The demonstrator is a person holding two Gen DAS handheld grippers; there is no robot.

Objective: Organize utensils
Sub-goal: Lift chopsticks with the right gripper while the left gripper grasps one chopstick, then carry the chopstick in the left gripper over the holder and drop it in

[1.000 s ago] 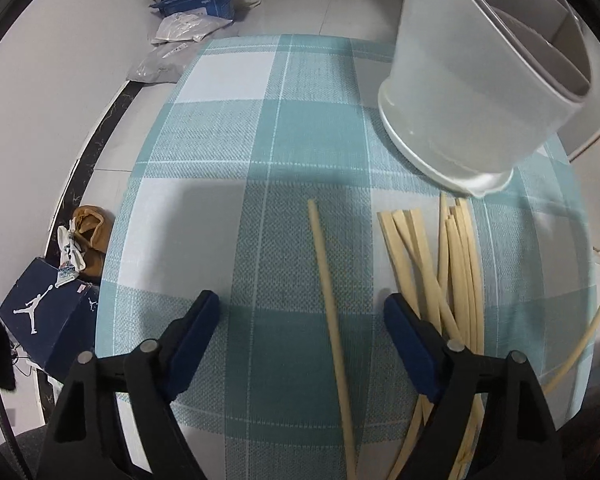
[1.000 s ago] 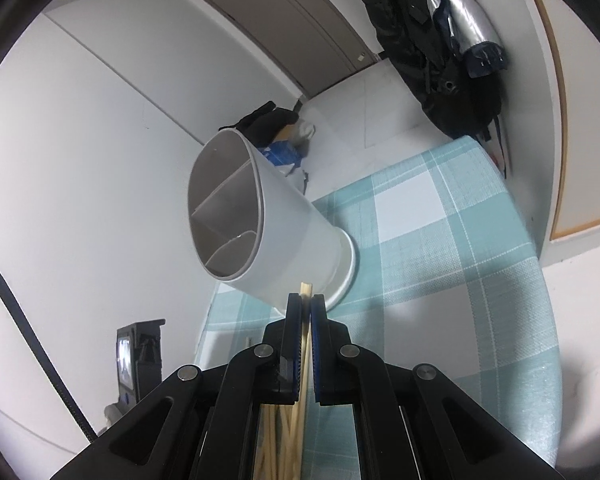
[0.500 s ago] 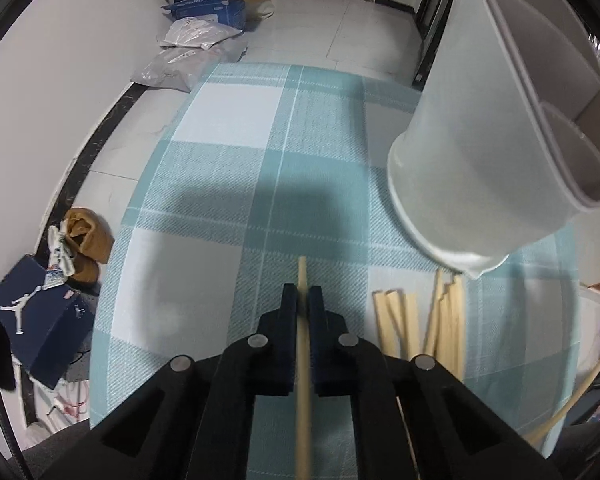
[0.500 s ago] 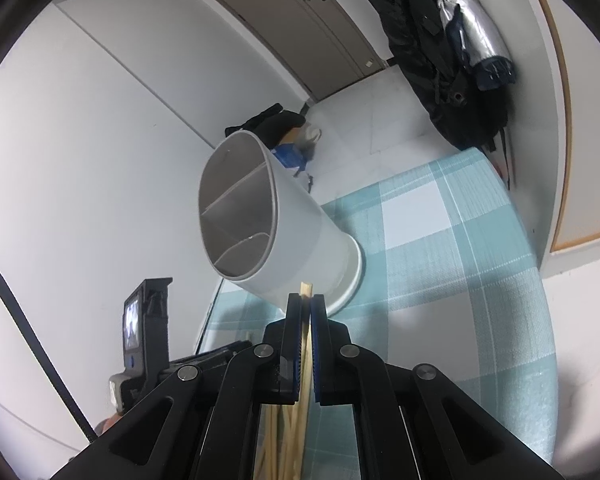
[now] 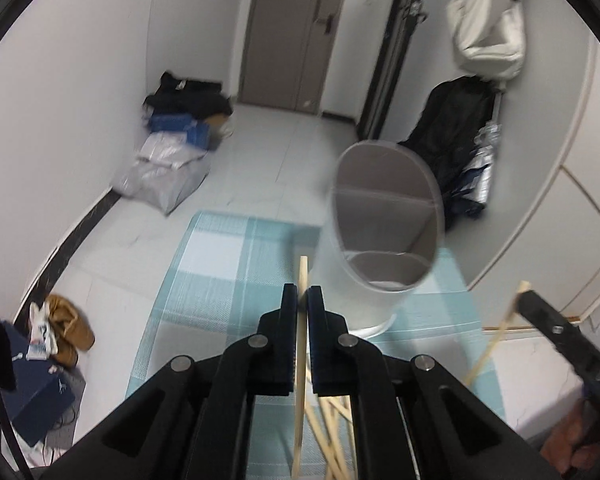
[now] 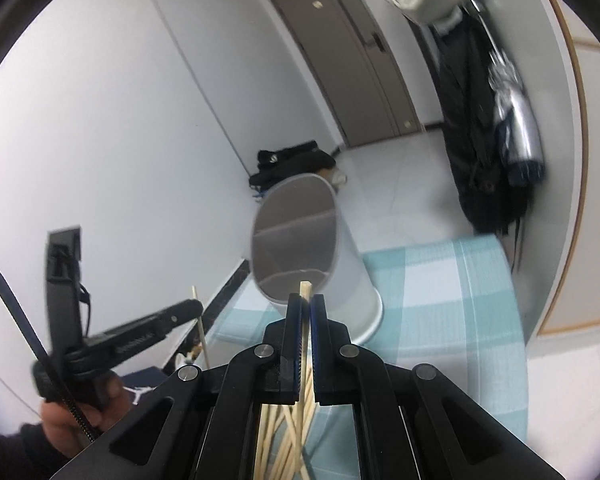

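Observation:
A white divided utensil holder (image 5: 384, 220) stands on the teal plaid table (image 5: 220, 264), its mouth toward me. My left gripper (image 5: 302, 294) is shut on one pale wooden chopstick (image 5: 302, 272), held above the cloth just left of the holder. My right gripper (image 6: 306, 300) is shut on another chopstick (image 6: 305, 288), whose tip points at the holder (image 6: 296, 232). Each gripper shows in the other's view: the right gripper (image 5: 534, 300) with its chopstick (image 5: 496, 336), the left gripper (image 6: 196, 307) with its chopstick (image 6: 201, 332). Several loose chopsticks (image 6: 284, 440) lie below.
A hand (image 6: 80, 412) holds the left gripper's handle. Beyond the table edge are floor tiles with bags (image 5: 168, 168), a blue shoebox (image 5: 40, 396) and shoes (image 5: 66, 328). Dark coats (image 6: 484, 120) hang at the right, by a grey door (image 5: 296, 32).
My left gripper closed on the single chopstick, lifted it off the cloth and tilted up toward the holder. The right gripper rose and rolled, its chopstick still held.

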